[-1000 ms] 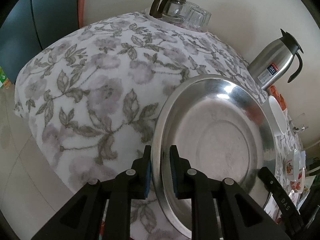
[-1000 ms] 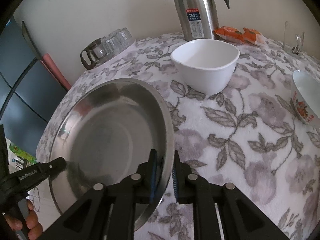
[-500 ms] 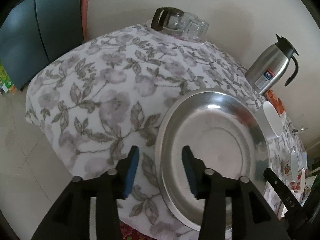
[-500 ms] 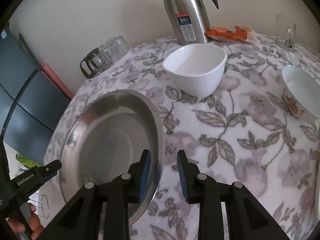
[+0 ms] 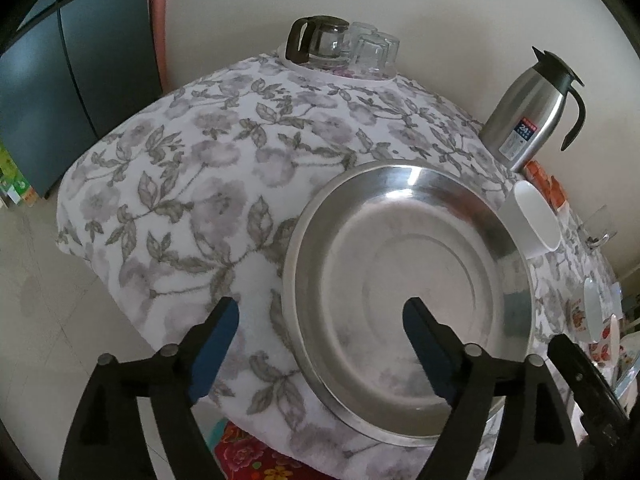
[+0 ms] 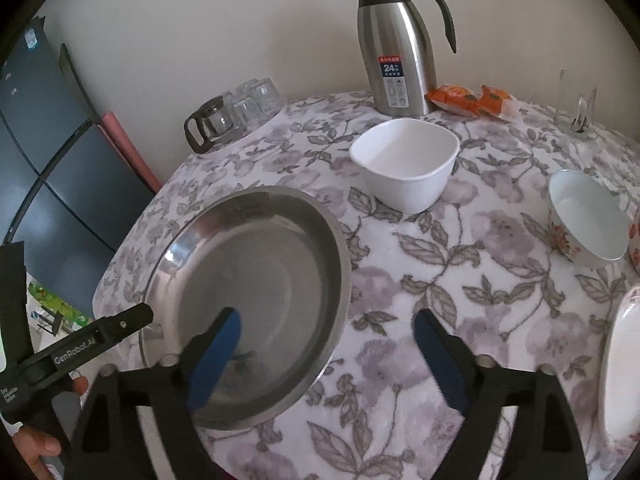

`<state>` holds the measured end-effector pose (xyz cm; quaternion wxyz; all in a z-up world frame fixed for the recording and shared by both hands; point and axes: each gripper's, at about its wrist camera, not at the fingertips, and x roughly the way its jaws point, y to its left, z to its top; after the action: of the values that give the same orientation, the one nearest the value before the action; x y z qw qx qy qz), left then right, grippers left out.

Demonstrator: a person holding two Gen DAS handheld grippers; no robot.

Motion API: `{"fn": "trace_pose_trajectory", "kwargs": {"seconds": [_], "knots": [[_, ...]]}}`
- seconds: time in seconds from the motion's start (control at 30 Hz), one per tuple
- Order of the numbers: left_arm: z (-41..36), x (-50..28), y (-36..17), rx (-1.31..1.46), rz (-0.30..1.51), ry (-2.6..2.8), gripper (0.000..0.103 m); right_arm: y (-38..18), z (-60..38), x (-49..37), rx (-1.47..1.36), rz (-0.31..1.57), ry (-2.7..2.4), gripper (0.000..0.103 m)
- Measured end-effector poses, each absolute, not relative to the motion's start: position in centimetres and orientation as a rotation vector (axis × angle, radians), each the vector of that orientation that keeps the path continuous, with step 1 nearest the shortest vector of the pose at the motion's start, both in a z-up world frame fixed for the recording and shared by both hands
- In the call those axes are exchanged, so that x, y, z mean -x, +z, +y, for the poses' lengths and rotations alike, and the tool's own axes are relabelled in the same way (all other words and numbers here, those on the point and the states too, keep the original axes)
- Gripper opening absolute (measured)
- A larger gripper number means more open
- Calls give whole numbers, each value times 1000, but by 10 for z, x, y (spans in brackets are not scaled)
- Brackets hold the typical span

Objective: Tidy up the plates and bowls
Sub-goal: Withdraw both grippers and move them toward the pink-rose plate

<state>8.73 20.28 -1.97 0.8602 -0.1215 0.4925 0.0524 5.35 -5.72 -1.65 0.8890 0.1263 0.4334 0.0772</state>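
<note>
On the floral tablecloth (image 6: 460, 280), near the table's corner, lies the steel plate (image 6: 256, 280) — flat on its base, hollow side up, round and so without any long axis, its rim reaching close to the cloth's edge. Both grippers hang above it, and neither touches it. The left gripper (image 5: 320, 344) has just been opening; its jaws now stand wide, one blue pad over the cloth and the other over the plate's bowl, with the near rim showing between them but not pinched. The right gripper (image 6: 328, 352) has likewise just been opening and is spread wide, straddling the plate's opposite rim without pressing on it.

Beyond the plate stands a white square bowl (image 6: 406, 164), upright and mouth up; a flower-patterned bowl (image 6: 586, 220) sits well apart, toward the right of the right wrist view. A steel thermos jug (image 6: 400, 48) stands upright by the wall — and upturned glasses (image 6: 248, 104) with a glass pot cluster at the far corner.
</note>
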Motion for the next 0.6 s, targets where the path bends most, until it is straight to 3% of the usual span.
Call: {"fn": "trace_pose_trajectory", "kwargs": {"seconds": [0.1, 0.47, 0.6], "knots": [[200, -84, -20, 253, 1026, 128, 93, -17, -61, -50, -255, 904, 146, 103], [191, -66, -3, 250, 898, 140, 95, -8, -86, -36, -296, 872, 92, 103], [181, -62, 11, 231, 834, 132, 100, -1, -92, -28, -291, 844, 78, 103]]}}
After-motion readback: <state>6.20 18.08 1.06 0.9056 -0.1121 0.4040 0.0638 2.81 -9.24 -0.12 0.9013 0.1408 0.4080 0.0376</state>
